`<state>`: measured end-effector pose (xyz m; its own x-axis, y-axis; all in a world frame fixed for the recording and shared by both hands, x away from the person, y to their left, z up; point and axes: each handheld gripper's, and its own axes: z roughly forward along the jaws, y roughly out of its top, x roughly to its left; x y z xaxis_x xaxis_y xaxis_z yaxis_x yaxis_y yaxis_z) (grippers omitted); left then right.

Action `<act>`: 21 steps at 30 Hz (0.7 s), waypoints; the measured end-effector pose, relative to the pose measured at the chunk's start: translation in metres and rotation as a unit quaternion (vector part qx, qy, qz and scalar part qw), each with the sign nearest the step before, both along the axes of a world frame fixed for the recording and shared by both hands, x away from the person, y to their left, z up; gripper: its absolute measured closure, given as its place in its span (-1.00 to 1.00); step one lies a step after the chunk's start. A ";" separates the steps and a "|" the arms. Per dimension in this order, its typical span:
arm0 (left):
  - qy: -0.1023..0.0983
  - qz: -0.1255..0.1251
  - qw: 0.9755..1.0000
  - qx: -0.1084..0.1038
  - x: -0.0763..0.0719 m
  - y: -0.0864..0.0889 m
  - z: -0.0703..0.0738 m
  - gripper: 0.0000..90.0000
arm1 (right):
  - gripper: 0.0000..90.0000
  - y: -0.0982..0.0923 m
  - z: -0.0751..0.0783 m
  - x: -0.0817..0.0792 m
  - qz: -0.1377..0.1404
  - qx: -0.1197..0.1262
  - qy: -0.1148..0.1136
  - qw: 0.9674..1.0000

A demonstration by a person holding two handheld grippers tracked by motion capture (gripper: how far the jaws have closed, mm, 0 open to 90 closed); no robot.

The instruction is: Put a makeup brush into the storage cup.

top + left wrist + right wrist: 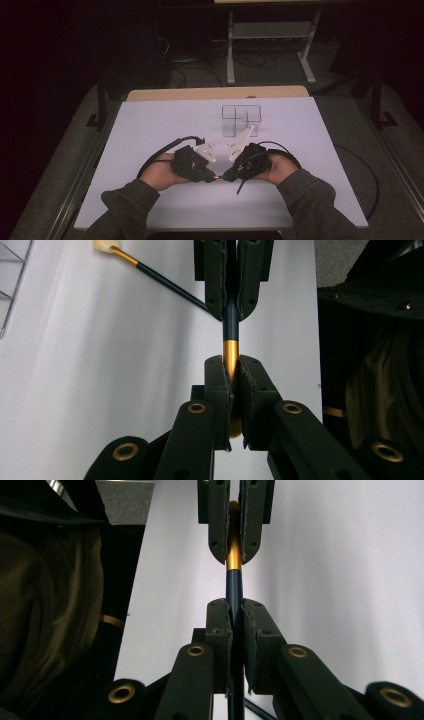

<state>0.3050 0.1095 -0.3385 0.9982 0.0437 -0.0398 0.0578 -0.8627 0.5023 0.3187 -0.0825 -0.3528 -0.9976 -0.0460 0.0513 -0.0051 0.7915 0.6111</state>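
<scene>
Slender dark-blue brush with gold ferrule [230, 342] is clamped at both ends above the white surface [150, 130]: left gripper [212, 176] on the ferrule, right gripper [226, 176] on the handle. Probably light, stiff and slippery; grip the ferrule. A second similar brush [150, 271] lies nearby; a clear compartment box [241, 119] stands beyond, unobstructing.

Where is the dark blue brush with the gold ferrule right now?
The dark blue brush with the gold ferrule spans the gap between the left gripper and the right gripper, clamped by both, low over the white table, nearer the person than the clear organiser.
</scene>
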 end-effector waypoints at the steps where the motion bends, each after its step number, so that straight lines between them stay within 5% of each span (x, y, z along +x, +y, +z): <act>1: -0.001 -0.002 1.000 0.001 0.000 0.000 0.000 0.85 | 0.82 0.000 -0.001 0.000 0.002 0.000 0.002 1.000; 6: -0.001 -0.002 1.000 0.001 -0.001 0.000 -0.001 0.81 | 0.83 -0.002 -0.005 0.000 0.002 0.011 0.006 1.000; 12: 0.001 0.009 1.000 -0.005 -0.001 0.003 0.000 0.54 | 0.83 -0.009 -0.008 0.000 -0.008 0.029 0.011 0.999; 21: 0.003 0.009 1.000 -0.007 -0.001 0.005 0.000 0.64 | 0.83 -0.014 -0.013 -0.001 -0.009 0.057 0.019 0.998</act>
<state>0.3036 0.1146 -0.3386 0.9970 0.0618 -0.0464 0.0769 -0.8543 0.5140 0.3178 -0.0967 -0.3662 -0.9958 -0.0357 0.0839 0.0330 0.7166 0.6967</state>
